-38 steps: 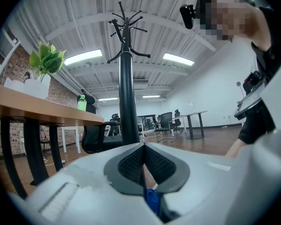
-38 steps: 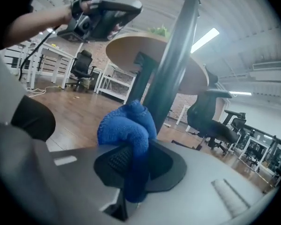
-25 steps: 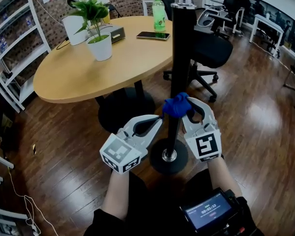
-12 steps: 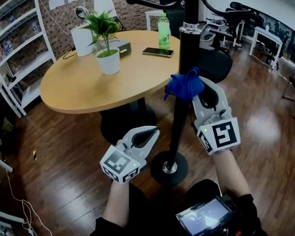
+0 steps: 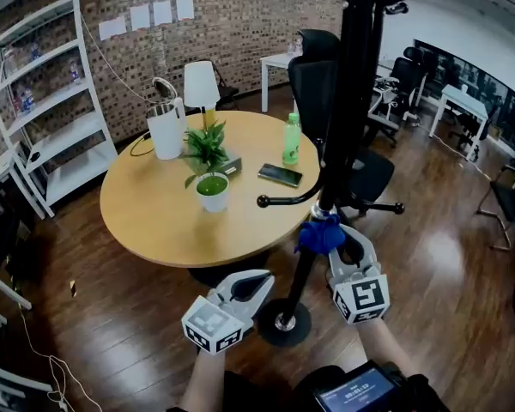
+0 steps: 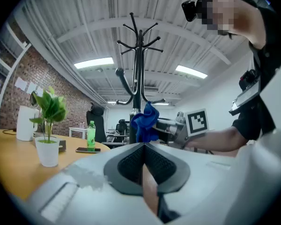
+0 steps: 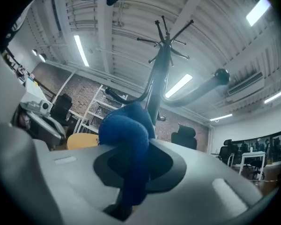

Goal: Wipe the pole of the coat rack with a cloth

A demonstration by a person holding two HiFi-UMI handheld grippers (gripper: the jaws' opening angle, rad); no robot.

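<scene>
Coat rack, lower pole, wiping in progress. My right claw (image 5: 330,240) is pinching a blue cloth (image 5: 320,233). In the right gripper view the cloth is running down between the two jaws and bunching into a ball above their tips. In the head view that ball is lying against the near side of the black pole (image 5: 350,101), just below the lower hooks (image 5: 279,201) and well above the round base (image 5: 283,323). I am judging it to be touching the pole, though the contact itself is hidden behind the cloth.

My left claw (image 5: 259,280) is hanging low, to the left of the pole and apart from it. Its jaws are pressed together with nothing between them, and it is taking no part in the wiping.

Progress, as a judgement: the cloth is already in the grip and on the pole, so the wiping is under way. No view is showing which stretches are clean. With the cloth this low, the long run from the lower hooks up to the top hooks appears to be left, and perhaps the short stretch down to the base.

The round counter (image 5: 146,209) is standing to the far left of the rack, carrying a plant (image 5: 209,166), a bottle (image 5: 291,140) and a phone (image 5: 280,175).
</scene>
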